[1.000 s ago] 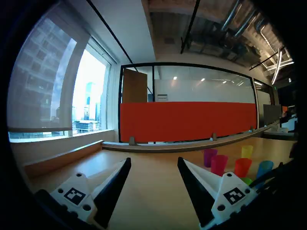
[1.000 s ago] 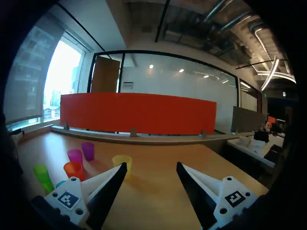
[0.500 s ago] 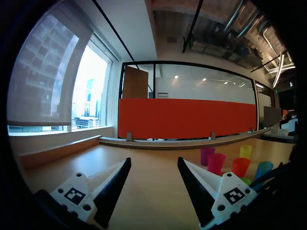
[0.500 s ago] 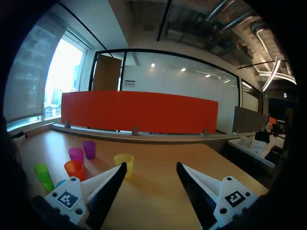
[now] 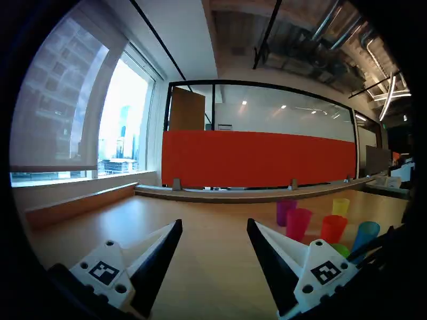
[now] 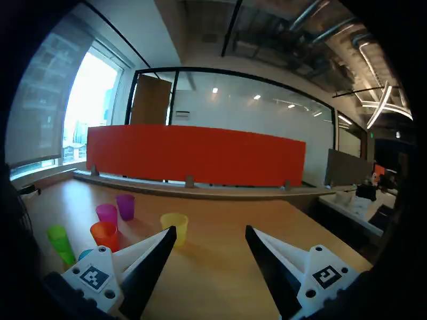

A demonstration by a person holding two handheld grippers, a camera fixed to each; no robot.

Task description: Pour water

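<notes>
Several coloured plastic cups stand on a wooden table (image 5: 213, 256). In the left gripper view they sit to the right: a purple cup (image 5: 284, 212), a pink cup (image 5: 297, 224), an orange cup (image 5: 333, 228), a yellow cup (image 5: 340, 206), a blue cup (image 5: 367, 234). My left gripper (image 5: 213, 229) is open over bare table, left of them. In the right gripper view the yellow cup (image 6: 174, 228) stands just beyond the left finger, with the orange cup (image 6: 104, 234), pink cup (image 6: 107, 213), purple cup (image 6: 126, 206) and a green cup (image 6: 60, 242) further left. My right gripper (image 6: 210, 234) is open and holds nothing.
A red partition (image 5: 256, 159) runs along the table's far edge, with a glass wall behind. Large windows (image 5: 117, 133) line the left side. Another desk (image 6: 352, 205) with dark items stands to the right.
Both grippers have tilted or dropped slightly, so the cups and partition sit a little higher in the views. The jaws stay open.
</notes>
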